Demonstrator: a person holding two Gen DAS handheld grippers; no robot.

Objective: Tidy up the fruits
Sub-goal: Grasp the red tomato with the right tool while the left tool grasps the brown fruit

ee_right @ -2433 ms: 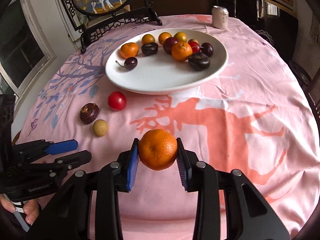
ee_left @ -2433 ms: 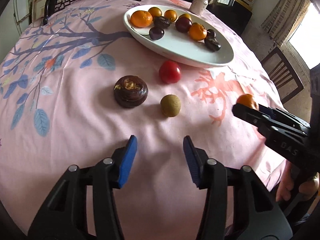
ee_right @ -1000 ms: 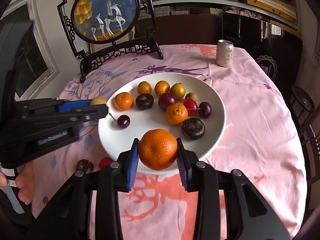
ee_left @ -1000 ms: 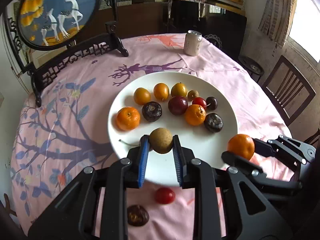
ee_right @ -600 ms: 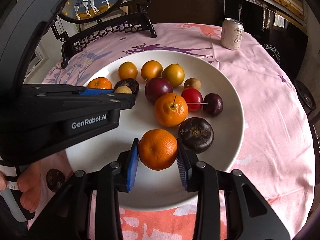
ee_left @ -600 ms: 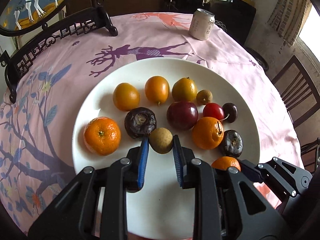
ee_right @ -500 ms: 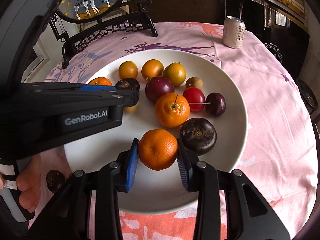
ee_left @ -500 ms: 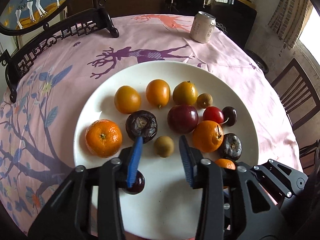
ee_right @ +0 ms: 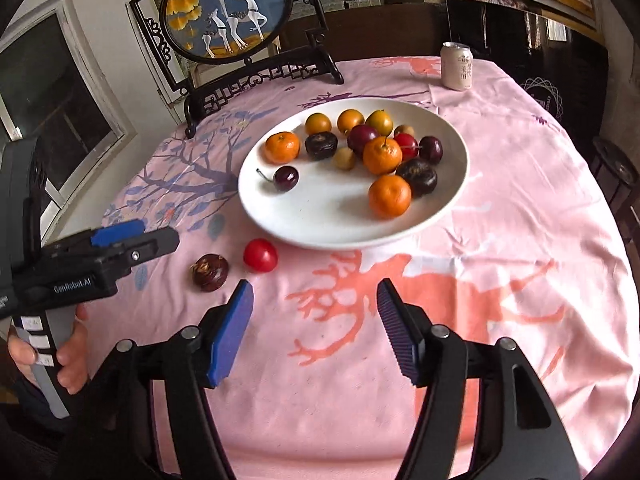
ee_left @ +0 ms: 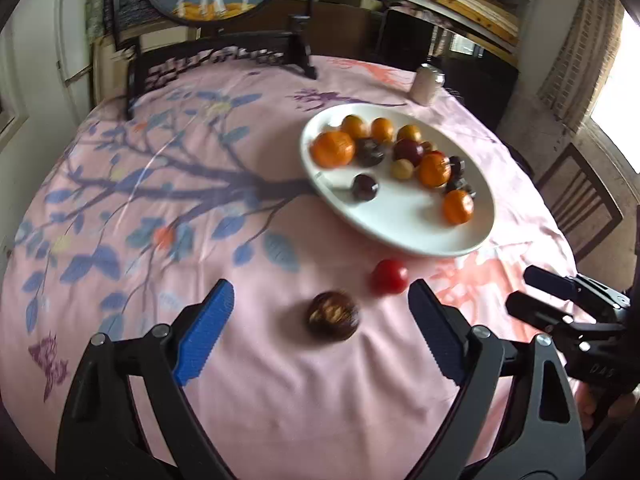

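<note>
A white plate holds several fruits, among them an orange near its front and a small tan fruit in the middle. It also shows in the left wrist view. A red tomato and a dark brown fruit lie on the pink cloth in front of the plate. My left gripper is open and empty, hovering just behind the dark brown fruit, with the tomato beyond it. My right gripper is open and empty, above the cloth right of both loose fruits.
A drink can stands at the table's far side. A framed deer picture on a black stand stands behind the plate. A wooden chair is at the table's right edge.
Both grippers let go of their fruits on the plate, the tan fruit and the orange. Both pulled back toward the table's near side and opened wide.
</note>
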